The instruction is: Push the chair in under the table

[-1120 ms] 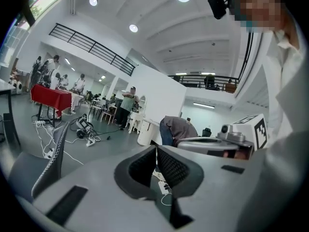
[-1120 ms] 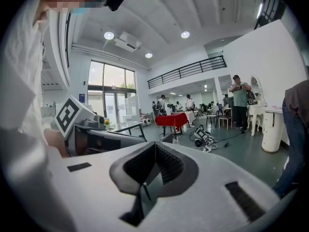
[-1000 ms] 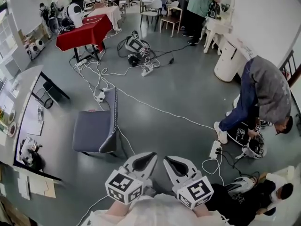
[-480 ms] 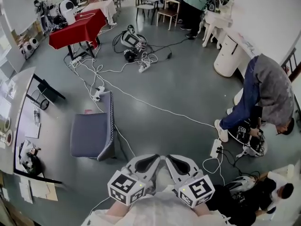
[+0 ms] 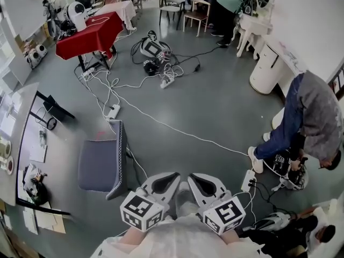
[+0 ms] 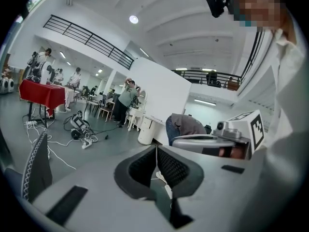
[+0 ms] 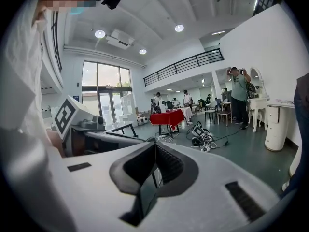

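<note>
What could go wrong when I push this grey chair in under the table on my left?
1. A white cable lies on the floor right by the chair; its legs may snag it.
2. The left gripper and right gripper are both shut and not on the chair yet; a push high on the backrest might tip it.

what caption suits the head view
Left gripper and right gripper, both shut and empty, near the grey chair beside the table

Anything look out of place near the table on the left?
The grey chair stands clear of the table, not tucked under it, and loose cables trail across the floor beside it.
</note>
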Tool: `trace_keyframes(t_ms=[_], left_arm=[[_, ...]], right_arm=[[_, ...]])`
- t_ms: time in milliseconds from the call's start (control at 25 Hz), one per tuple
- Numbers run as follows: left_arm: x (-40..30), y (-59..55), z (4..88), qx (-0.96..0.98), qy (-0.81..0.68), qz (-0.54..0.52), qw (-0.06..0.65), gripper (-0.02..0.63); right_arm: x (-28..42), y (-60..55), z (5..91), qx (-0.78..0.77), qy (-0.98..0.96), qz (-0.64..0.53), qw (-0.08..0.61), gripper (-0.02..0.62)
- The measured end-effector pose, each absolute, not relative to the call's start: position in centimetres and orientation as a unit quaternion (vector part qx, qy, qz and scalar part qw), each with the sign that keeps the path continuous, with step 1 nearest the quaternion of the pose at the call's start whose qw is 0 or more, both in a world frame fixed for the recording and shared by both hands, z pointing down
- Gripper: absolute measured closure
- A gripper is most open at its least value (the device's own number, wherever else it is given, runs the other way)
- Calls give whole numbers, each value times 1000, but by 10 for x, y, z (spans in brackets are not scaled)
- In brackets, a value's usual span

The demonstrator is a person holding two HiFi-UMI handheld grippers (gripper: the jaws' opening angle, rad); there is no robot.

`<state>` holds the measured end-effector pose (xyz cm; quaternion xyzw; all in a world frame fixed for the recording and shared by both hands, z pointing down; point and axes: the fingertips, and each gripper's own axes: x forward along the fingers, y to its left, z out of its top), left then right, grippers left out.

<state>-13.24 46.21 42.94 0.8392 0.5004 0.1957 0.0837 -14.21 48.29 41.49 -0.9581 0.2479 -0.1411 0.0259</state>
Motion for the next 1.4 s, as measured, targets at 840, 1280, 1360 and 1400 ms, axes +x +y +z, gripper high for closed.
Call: trace_keyframes(t_ms=[840,1280,1360,1400], left_arm=[[18,546,424,885,417,181,97,586],[56,506,437,908,353,199,109,586],[70,490,435,913,339,197,110,586],[78,479,432,917,331,194,110,586]], right_arm=[[11,575,406,-934,330,-136,15,592],[64,526,413,-903,403,-149,19,592],[77,509,413,-896,417,-151,16,592],[83,500,412,-893,424,-150,15,592]])
